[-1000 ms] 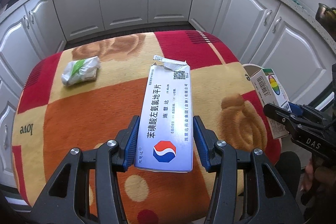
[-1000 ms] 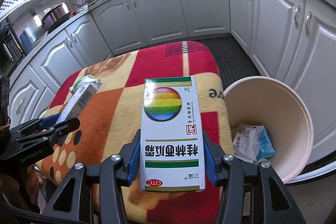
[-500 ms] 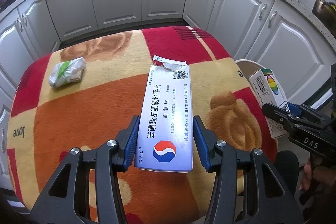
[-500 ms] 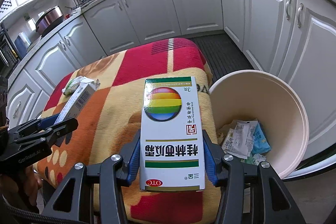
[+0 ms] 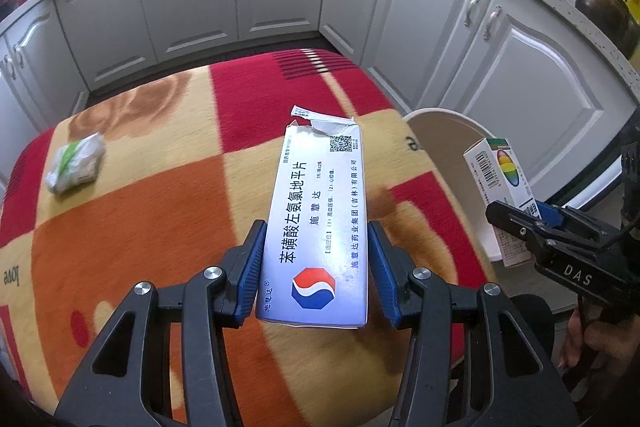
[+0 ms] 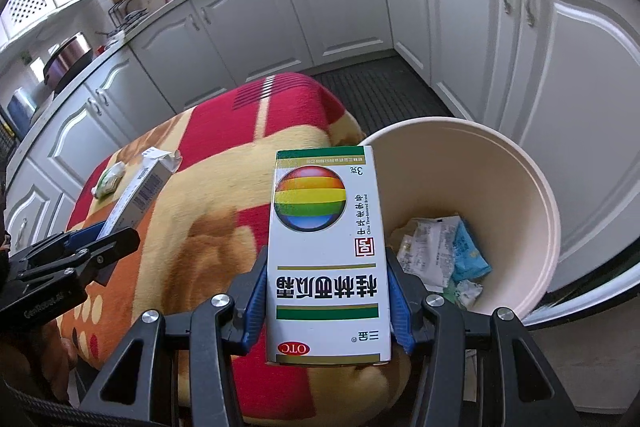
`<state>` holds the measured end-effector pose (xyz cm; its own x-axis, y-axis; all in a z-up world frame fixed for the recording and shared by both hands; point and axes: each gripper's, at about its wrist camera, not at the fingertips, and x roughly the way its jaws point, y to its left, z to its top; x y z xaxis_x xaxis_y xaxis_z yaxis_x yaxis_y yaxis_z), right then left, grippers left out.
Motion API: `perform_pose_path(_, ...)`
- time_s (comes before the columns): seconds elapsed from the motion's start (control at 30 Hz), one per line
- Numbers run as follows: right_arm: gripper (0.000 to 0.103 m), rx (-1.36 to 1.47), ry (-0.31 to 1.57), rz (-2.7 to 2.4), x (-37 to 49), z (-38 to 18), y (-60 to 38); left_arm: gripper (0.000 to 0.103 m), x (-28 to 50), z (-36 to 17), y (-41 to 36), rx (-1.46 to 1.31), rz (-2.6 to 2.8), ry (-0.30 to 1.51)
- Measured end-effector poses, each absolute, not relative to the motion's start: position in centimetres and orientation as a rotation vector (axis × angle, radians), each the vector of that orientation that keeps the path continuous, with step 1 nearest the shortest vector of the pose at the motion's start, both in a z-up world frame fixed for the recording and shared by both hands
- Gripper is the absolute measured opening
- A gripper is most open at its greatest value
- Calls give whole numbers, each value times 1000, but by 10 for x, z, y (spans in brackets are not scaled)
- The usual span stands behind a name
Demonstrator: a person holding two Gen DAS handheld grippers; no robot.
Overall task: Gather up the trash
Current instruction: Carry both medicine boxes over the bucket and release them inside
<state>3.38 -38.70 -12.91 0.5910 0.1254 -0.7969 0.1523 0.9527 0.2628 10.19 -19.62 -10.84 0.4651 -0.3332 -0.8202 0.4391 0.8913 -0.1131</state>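
Left claw (image 5: 316, 267) pinches blue-white box (image 5: 320, 219) above worktop (image 5: 160, 227). Right claw (image 6: 327, 301) pinches rainbow box (image 6: 328, 247) beside bin (image 6: 520, 179) at worktop's right edge.

- Your blue-and-white box (image 5: 316, 227) hides the blanket (image 5: 140, 227) beneath it, and its small print is too fine to read.
- Your rainbow box (image 6: 328, 251) covers the near rim of the bin (image 6: 532, 187).
- The crumpled wrappers (image 6: 440, 255) inside overlap; you cannot tell them apart.
- The green-and-white packet (image 5: 76, 163) shows no legible label.
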Motion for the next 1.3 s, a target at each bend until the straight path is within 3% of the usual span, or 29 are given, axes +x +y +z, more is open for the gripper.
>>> perform_pose_path(1.3,49,468,935,-245,-2,-150,-490,48,124,-126,-348,248,-669,997)
